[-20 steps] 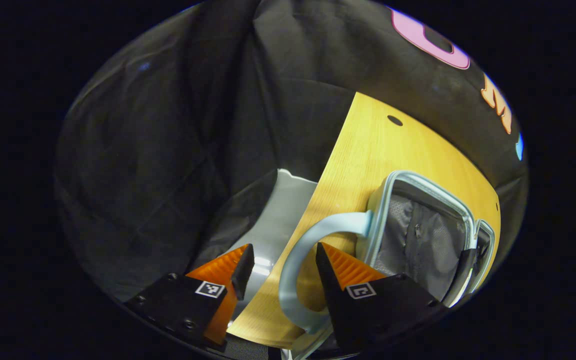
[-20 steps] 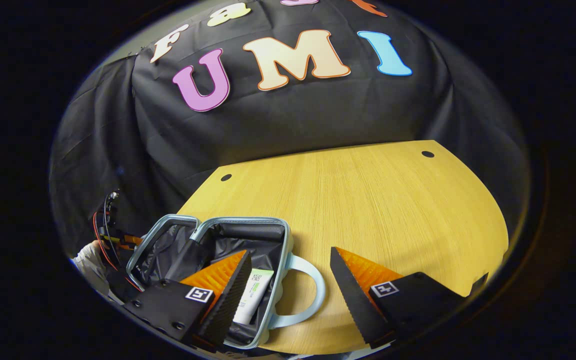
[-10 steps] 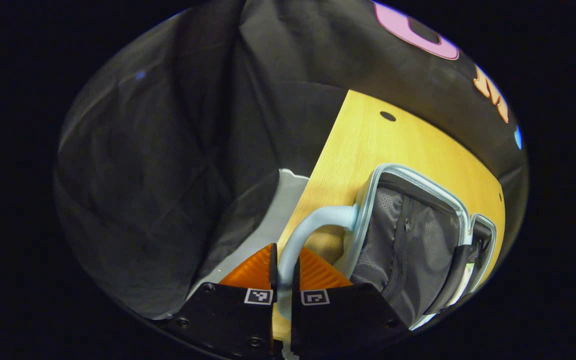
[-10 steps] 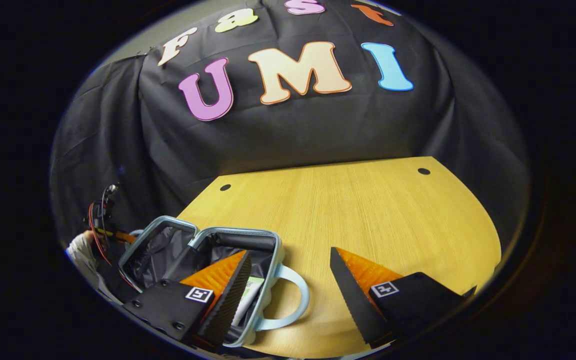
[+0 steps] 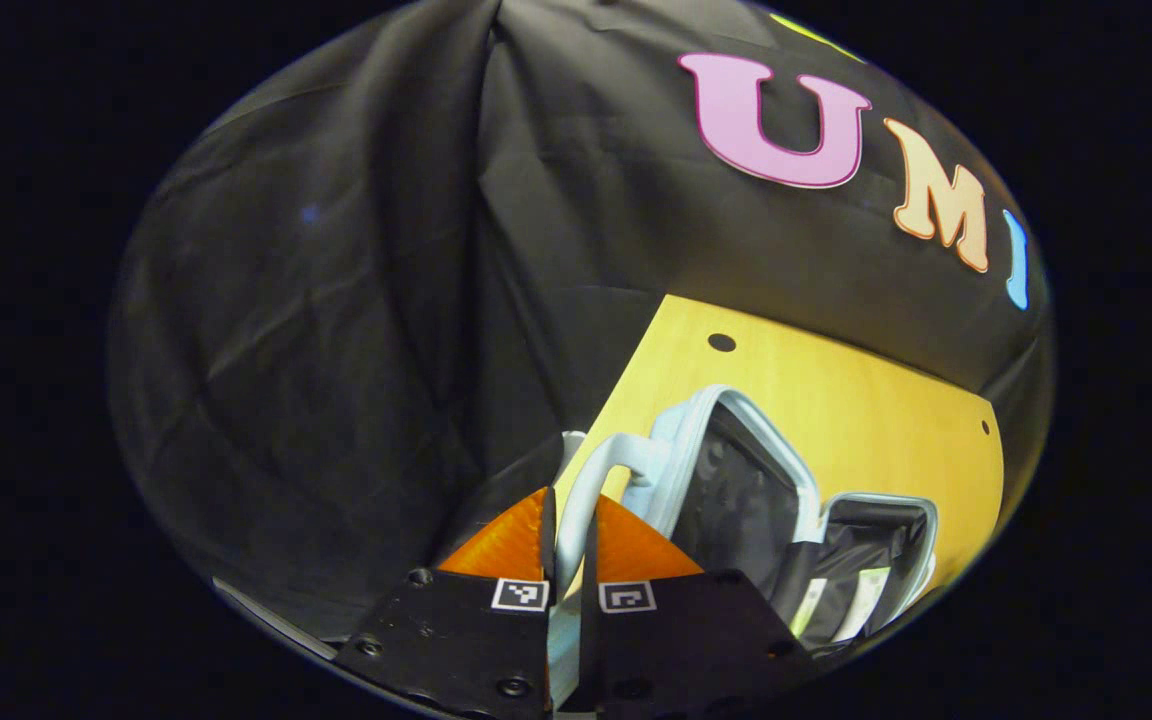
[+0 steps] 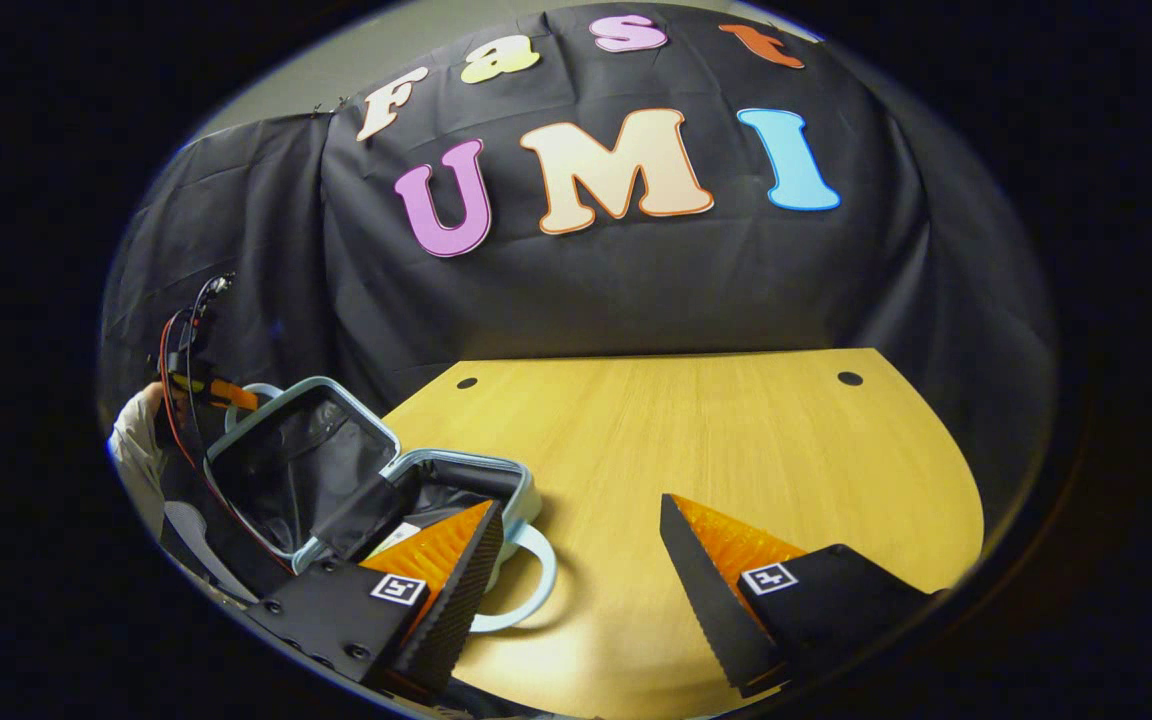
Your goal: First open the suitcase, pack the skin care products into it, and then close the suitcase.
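Table: one, wooden, bare apart from the suitcase at its left end. Suitcase: one, pale blue, two halves, two handles. Change over the last second: the lid half has gone from lying nearly flat to standing up at an angle, swinging toward the base half. That follows from the left gripper, which was spread wide around the lid handle a second ago and is now clamped on it, both orange fingers pressing the loop, no gap visible. So my read: packing is done and the closing step is under way, lid maybe halfway over. Right gripper: fingers spread wide, holding nothing, hovering over bare table just beside the base handle; it has backed away from the case a bit. Skin care products: two tubes visible inside the base half in the left gripper view, pale with green print; can't tell if more are hidden by the lining. Risk is the lid pivoting off-line or the base sliding, since nothing is holding the base down.
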Demonstrator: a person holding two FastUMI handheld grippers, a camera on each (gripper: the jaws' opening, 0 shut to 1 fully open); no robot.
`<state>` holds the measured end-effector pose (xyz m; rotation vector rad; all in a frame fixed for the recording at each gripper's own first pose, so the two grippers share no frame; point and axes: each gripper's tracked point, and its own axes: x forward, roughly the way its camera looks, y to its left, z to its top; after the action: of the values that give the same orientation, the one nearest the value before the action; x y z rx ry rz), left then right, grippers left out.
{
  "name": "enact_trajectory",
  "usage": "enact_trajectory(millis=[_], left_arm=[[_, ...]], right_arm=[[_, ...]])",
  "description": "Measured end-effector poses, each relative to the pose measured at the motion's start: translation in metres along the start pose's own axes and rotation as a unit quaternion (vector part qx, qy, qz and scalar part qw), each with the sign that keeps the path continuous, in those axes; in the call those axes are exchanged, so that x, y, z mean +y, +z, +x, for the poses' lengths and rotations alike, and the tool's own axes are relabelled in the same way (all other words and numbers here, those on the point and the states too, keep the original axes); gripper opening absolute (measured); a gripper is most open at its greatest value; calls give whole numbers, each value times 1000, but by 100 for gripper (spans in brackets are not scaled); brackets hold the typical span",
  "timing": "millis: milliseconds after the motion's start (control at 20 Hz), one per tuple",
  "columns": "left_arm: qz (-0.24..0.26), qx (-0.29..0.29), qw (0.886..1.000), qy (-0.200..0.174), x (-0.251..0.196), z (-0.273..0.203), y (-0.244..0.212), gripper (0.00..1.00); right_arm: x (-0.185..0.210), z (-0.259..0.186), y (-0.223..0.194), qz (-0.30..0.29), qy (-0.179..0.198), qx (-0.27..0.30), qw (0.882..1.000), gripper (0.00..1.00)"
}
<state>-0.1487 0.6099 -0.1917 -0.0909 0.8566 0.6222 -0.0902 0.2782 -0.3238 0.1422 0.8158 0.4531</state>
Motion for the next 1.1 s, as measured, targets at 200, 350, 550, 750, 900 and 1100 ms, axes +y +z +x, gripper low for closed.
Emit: enact_trajectory(millis=[200,350,550,750,900,1100], left_arm=[[25,-32,999,-2,-55,-55,13,4],[41,-60,997,-40,-112,-89,24,4],[57,-81,992,-80,-180,-113,25,4],[72,-89,984,-139,-248,-127,19,4],[83,-79,976,-185,-288,-132,3,4],[107,-61,964,-234,-339,-132,-18,4]], right_arm=[[-40,-12,16,-1,13,-9,1000,98],[-57,-18,25,12,24,-12,1000,98],[-59,-21,33,26,40,-22,999,98],[-61,-37,32,12,43,-24,999,98],[-68,-43,36,12,32,-30,999,98],[-79,-53,39,16,15,-36,999,98]])
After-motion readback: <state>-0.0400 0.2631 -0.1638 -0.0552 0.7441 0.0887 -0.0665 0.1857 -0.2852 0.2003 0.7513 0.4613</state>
